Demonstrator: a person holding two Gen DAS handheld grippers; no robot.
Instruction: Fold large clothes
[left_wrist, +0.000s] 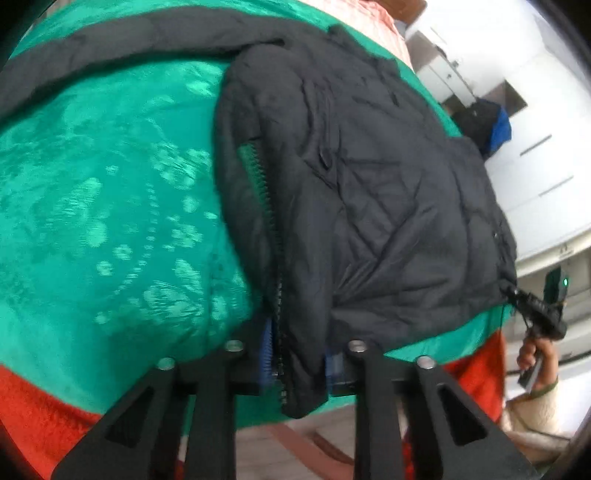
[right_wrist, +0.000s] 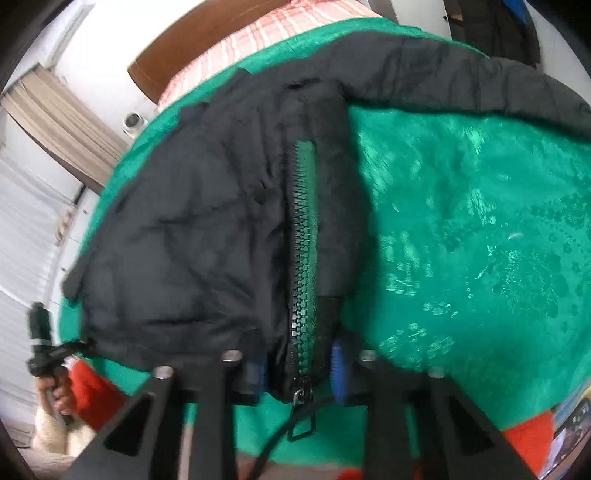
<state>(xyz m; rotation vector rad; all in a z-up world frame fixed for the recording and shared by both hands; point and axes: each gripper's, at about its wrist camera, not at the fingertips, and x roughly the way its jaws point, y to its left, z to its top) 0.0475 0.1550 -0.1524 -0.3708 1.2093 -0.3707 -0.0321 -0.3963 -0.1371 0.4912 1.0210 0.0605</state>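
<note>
A black puffer jacket (left_wrist: 369, 184) lies spread on a green patterned blanket (left_wrist: 110, 221), one sleeve (left_wrist: 110, 48) stretched across the far side. My left gripper (left_wrist: 301, 360) is shut on the jacket's near hem, the zipper edge and fabric pinched between its blue pads. At the jacket's right corner a hand (left_wrist: 535, 354) holds the right gripper (left_wrist: 543, 314). In the right wrist view my right gripper (right_wrist: 298, 367) is shut on the jacket (right_wrist: 184, 240) hem at the bottom of the zipper (right_wrist: 304, 258), with the pull (right_wrist: 299, 397) hanging below. The left gripper (right_wrist: 44, 347) sits at the left corner.
The green blanket (right_wrist: 480, 240) covers a bed, with a red cover (left_wrist: 37, 406) showing at its near edge. Pink plaid bedding (right_wrist: 266, 33) and a brown headboard (right_wrist: 184, 48) lie beyond. White cabinets (left_wrist: 535, 147) and a dark and blue pile of clothes (left_wrist: 491, 122) stand past the bed.
</note>
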